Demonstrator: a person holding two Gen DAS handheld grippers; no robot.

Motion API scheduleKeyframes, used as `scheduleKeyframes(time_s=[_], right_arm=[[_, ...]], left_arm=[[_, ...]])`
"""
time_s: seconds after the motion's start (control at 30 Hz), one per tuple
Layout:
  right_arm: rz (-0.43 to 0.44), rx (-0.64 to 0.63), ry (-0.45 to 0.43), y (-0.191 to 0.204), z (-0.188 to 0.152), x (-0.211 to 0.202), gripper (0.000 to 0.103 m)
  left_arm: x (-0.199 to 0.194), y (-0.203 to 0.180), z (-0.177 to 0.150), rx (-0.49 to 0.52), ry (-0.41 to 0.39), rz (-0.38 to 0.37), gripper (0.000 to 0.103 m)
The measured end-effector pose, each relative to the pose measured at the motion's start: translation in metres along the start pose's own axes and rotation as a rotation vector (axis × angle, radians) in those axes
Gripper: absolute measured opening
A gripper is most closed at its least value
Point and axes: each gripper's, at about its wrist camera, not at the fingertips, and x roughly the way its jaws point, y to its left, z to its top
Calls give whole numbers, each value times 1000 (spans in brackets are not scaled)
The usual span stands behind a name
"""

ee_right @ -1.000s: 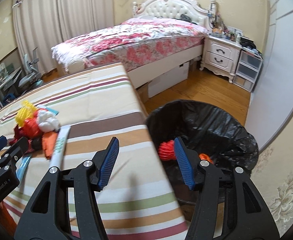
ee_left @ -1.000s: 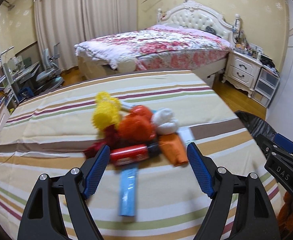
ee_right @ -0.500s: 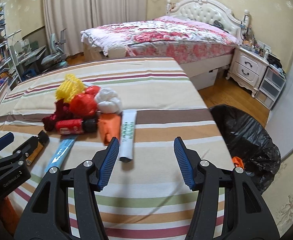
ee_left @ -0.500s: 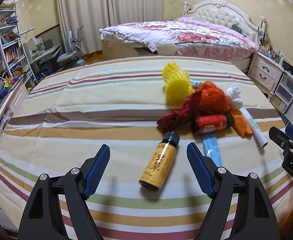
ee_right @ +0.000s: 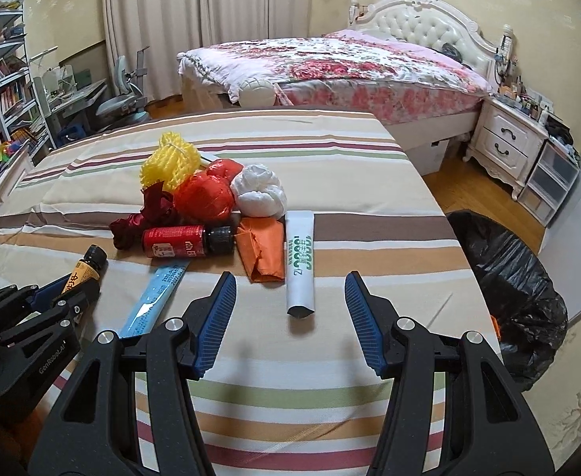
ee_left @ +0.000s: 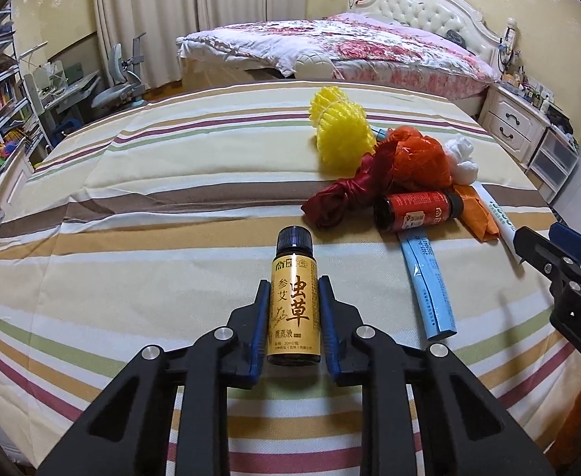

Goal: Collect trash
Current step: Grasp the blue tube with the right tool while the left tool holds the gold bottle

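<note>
My left gripper (ee_left: 293, 319) is closing its jaws on the gold-label bottle (ee_left: 293, 309), which lies between the blue pads (ee_left: 259, 327) with its black cap pointing away from me; the pads look pressed to both sides of the label, low on the body, so the cap stays free. I cannot tell whether the bottle has left the striped sheet (ee_left: 139, 261).

My right gripper (ee_right: 290, 315) hangs with its jaws apart and nothing between them, lined up on the white tube (ee_right: 299, 267) just ahead, which I judge is its next pick.

Beyond lie the blue sachet (ee_right: 153, 297), the red-label bottle (ee_right: 175, 241), the orange wrapper (ee_right: 261, 252), dark red crumpled foil (ee_right: 143, 218), a red plastic ball (ee_right: 205, 198), a white wad (ee_right: 259, 190) and yellow foam netting (ee_right: 169, 164), all bunched within reach of both hands.

The black bin bag (ee_right: 508, 277) stands off the bed's right edge. Its inside is mostly hidden; only 1 orange scrap (ee_right: 496, 325) shows at the rim. The tube's print is too distorted to read.
</note>
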Motion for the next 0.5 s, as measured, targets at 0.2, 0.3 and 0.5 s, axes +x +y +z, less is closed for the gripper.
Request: scheduleKeyframes(time_s=[0.2,0.3,0.5], right_arm=[[48,-33,10,22,0,1,56],[77,-52,18,37,1,2,56],[106,-112,50,66,-4,10,56]], left_arm=[[-9,18,-6,-32,-11,21,25],[-14,27,-8,-44,-24,46,25],[-16,41,-10,-67,-29,72,25]])
